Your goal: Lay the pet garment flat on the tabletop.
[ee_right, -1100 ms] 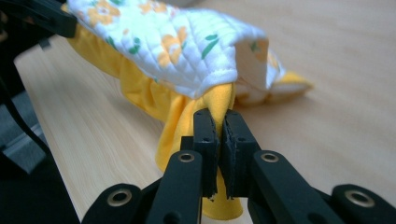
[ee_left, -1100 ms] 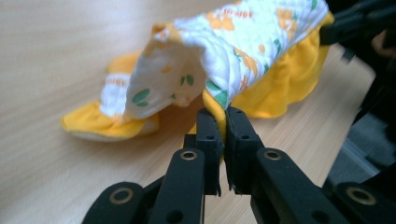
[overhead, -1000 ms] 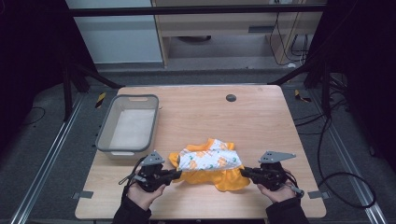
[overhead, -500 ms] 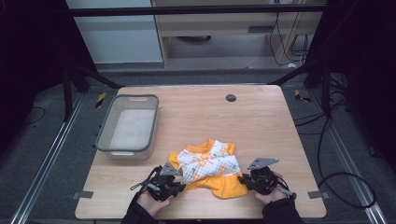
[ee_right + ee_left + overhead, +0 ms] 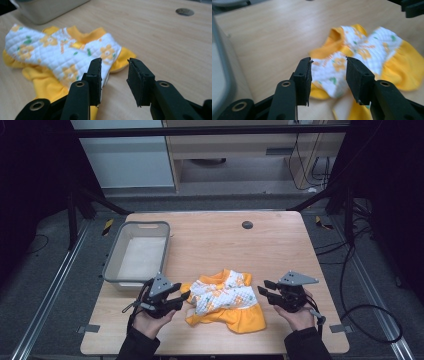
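Observation:
A small orange and white flowered garment (image 5: 225, 300) lies crumpled on the wooden table (image 5: 220, 245) near its front edge. My left gripper (image 5: 184, 297) is at the garment's left end; its jaws have just been opening and now stand open. In the left gripper view the garment (image 5: 362, 47) shows beyond the gap of the left gripper (image 5: 328, 62), untouched by the pads. My right gripper (image 5: 264, 291) is just off the garment's right end, its jaws also just opened. The right gripper (image 5: 114, 62) has bare table in its gap, with the garment (image 5: 62, 55) beside one jaw.
A grey plastic basin (image 5: 111, 265) stands at the table's left, just behind my left hand; its wall (image 5: 50, 7) shows in the right gripper view. A round dark grommet (image 5: 247, 224) sits in the table at the back. Bare wood lies behind the garment.
Both grippers, shut on the garment's ends a second ago, have opened and let go. They have drawn slightly away from the cloth, which now lies loose on the table.

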The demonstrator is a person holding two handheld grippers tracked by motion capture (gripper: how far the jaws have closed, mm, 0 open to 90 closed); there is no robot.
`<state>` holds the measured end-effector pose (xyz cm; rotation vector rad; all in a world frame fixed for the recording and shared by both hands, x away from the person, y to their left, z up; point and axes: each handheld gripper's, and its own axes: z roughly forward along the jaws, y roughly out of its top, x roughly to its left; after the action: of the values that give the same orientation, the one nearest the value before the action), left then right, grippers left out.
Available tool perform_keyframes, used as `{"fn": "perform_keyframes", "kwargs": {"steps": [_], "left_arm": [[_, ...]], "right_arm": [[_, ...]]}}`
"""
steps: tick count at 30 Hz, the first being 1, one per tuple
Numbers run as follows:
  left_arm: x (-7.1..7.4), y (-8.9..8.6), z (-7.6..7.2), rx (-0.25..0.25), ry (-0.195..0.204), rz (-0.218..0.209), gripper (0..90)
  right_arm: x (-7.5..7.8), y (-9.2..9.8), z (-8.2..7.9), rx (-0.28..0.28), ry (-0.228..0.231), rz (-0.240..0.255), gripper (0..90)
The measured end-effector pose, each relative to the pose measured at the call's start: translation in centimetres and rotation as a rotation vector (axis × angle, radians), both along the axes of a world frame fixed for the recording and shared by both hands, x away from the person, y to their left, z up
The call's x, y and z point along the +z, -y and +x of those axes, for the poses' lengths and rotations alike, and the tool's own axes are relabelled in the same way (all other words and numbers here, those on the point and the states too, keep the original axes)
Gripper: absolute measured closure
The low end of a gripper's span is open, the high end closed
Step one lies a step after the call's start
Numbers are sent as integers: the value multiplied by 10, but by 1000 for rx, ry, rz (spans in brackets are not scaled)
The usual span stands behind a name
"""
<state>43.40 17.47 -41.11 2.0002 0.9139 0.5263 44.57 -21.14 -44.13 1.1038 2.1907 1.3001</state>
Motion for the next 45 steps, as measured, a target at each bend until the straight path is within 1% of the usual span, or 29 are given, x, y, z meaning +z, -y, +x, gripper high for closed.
{"fn": "perform_keyframes", "kwargs": {"steps": [1,4,7,8,10,12,14,16,19,20,21,22,23,25,27,28,30,33,34,37,39,40,42,43,45], "left_arm": [[-1,1,6,11,15,9,543],[-6,6,25,41,31,29,545],[-14,14,40,58,20,40,558],[-17,16,45,64,13,50,558],[-24,20,54,74,-20,54,550],[-31,23,61,89,-37,61,544],[-38,25,67,94,-73,71,532],[-46,27,71,98,-96,97,519],[-56,29,73,102,-125,92,505],[-58,29,74,99,-136,112,505],[-61,30,75,101,-142,135,501],[-63,31,76,101,-143,154,503],[-64,31,76,99,-148,163,504],[-67,32,77,95,-163,168,514],[-69,32,77,94,-168,159,534],[-71,32,77,92,-175,156,543],[-76,33,76,86,-189,168,562],[-78,34,74,87,-193,158,588],[-78,34,74,84,-197,157,612],[-80,37,73,79,-201,159,675],[-79,38,73,81,-210,157,712],[-79,38,73,82,-211,157,733],[-79,40,72,76,-196,169,787],[-78,40,71,70,-186,175,800],[-74,38,70,71,-169,134,833]], "right_arm": [[1,-1,5,-4,5,1,625],[3,-5,20,-8,14,1,606],[0,-13,36,-6,9,-11,593],[-3,-16,42,-1,7,-18,589],[-7,-23,52,19,-2,-31,581],[-11,-30,61,34,-5,-54,582],[-15,-36,68,49,-23,-68,584],[-19,-41,75,66,-42,-79,574],[-30,-45,83,73,-75,-112,567],[-34,-47,84,70,-82,-132,567],[-38,-48,86,66,-98,-145,567],[-42,-49,87,69,-105,-158,568],[-45,-50,88,70,-115,-161,571],[-49,-52,90,75,-129,-163,588],[-52,-54,91,84,-138,-182,630],[-53,-55,91,87,-150,-185,644],[-54,-57,90,92,-157,-184,704],[-52,-58,88,93,-163,-200,778],[-51,-59,87,96,-167,-202,813],[-51,-60,84,95,-152,-224,837],[-51,-60,83,94,-143,-228,844],[-51,-60,82,90,-138,-225,846],[-49,-58,80,87,-133,-206,847],[-48,-56,79,86,-127,-196,847],[-41,-53,75,83,-105,-171,847]]}}
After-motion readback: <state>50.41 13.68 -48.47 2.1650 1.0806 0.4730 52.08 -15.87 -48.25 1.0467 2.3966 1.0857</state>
